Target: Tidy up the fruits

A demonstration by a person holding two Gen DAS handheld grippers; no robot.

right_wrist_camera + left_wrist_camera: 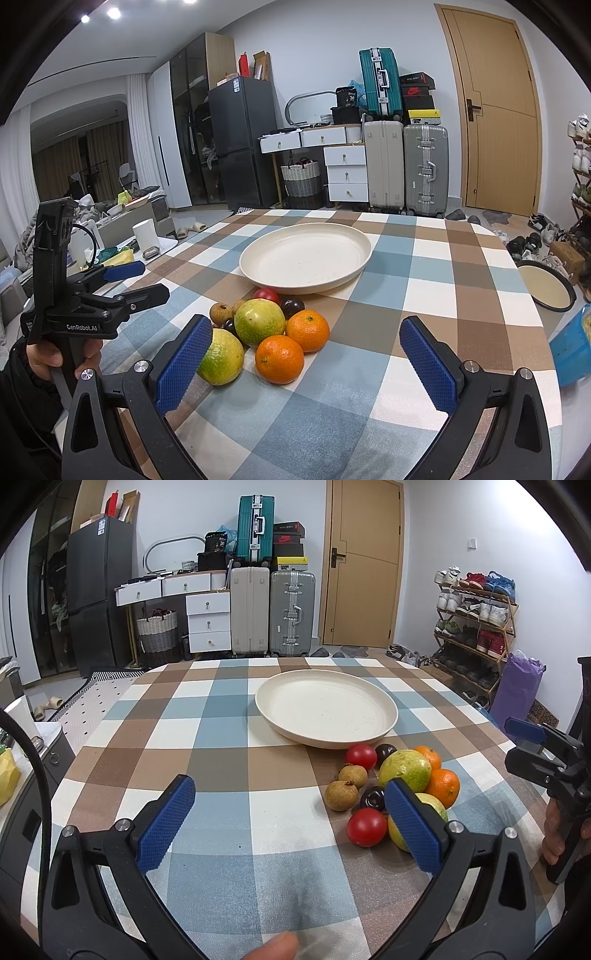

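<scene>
Cream-coloured round plate [327, 710] sits bare near the middle of the checked tablecloth [221, 738]. Fruit lies in a tight cluster on the cloth just in front of the plate, none on it: two oranges [279, 359] touching each other, two green-yellow round fruits [259, 322] (guava or passion fruit, hard to tell), two red tomatoes [366, 827], two brown longans [341, 795], and two dark purple fruits [373, 798] partly hidden among the rest.

Left gripper [291, 805]: jaws spread wide, nothing between the blue pads; its right pad overlaps the near green fruit in the left wrist view, contact uncertain. A fingertip [273, 949] shows at the bottom edge.

Right gripper [306, 350]: jaws also wide apart, nothing held, with the nearest orange seen between its pads and its left pad just in front of a green fruit.
</scene>
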